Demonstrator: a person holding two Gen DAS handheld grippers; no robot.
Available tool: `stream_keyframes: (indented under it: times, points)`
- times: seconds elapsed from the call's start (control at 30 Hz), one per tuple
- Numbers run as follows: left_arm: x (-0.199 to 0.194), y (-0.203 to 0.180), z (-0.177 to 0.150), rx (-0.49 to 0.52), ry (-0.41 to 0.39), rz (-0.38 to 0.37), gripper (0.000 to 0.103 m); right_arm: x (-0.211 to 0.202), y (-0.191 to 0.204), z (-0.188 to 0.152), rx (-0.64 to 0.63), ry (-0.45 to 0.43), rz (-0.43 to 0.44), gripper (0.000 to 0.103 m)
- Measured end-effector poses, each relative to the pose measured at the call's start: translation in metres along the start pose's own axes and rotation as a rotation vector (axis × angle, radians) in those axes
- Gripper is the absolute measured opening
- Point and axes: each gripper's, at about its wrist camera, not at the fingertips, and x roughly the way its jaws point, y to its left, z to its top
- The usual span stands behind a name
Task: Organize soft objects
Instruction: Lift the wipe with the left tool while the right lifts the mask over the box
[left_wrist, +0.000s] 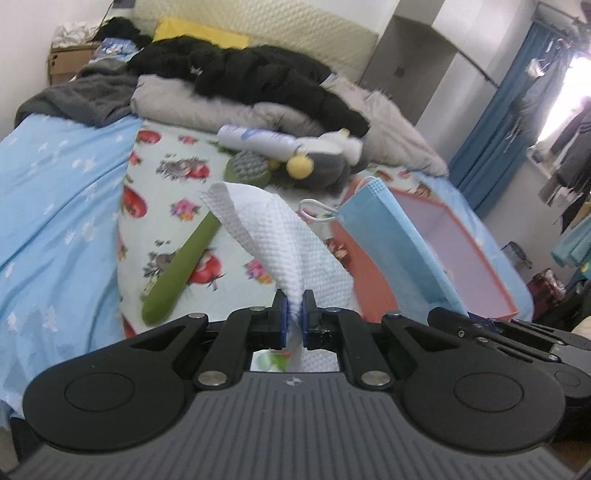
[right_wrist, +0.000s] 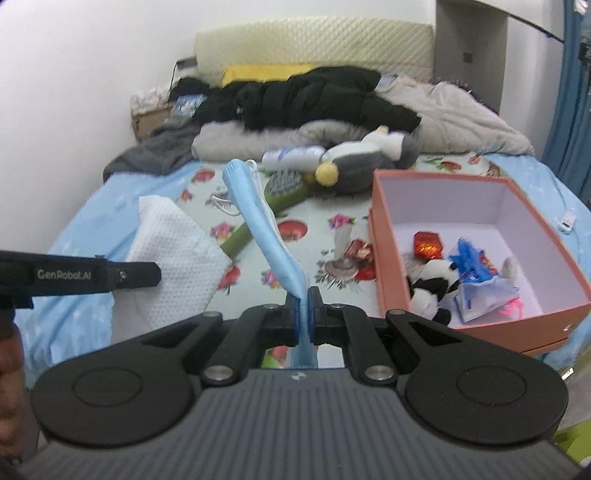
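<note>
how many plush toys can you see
2, maybe more hidden. A panda plush lies inside the orange box; a grey and white plush lies on the bed beside the white bottle, beyond the box.

White dimpled cloth (left_wrist: 291, 236), blue mask (right_wrist: 266, 236), salmon-pink box (right_wrist: 384, 254)

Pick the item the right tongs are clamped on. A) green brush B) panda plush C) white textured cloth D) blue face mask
D: in the right wrist view the right tongs pinch the blue face mask; the white textured cloth is in the left tongs.
</note>
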Motion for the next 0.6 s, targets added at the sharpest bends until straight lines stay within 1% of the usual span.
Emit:
stream_keyframes:
  times: [0.13,0.3,0.47,0.6]
  points:
    - [-0.008,-0.020,0.005,0.016,-0.014,-0.054,0.009,-0.021,-0.012,0.004,0.038,-0.035,-0.023,0.008]
    - [-0.007,-0.053,0.008,0.047,-0.008,-0.131,0.009,-0.047,-0.033,0.007,0.080,-0.075,-0.067,0.008]
    - [0.001,-0.087,0.010,0.095,0.001,-0.178,0.009,-0.067,-0.060,0.003,0.143,-0.099,-0.116,0.008]
    - [0.016,-0.110,0.014,0.116,0.024,-0.204,0.009,-0.072,-0.086,0.001,0.187,-0.106,-0.157,0.008]
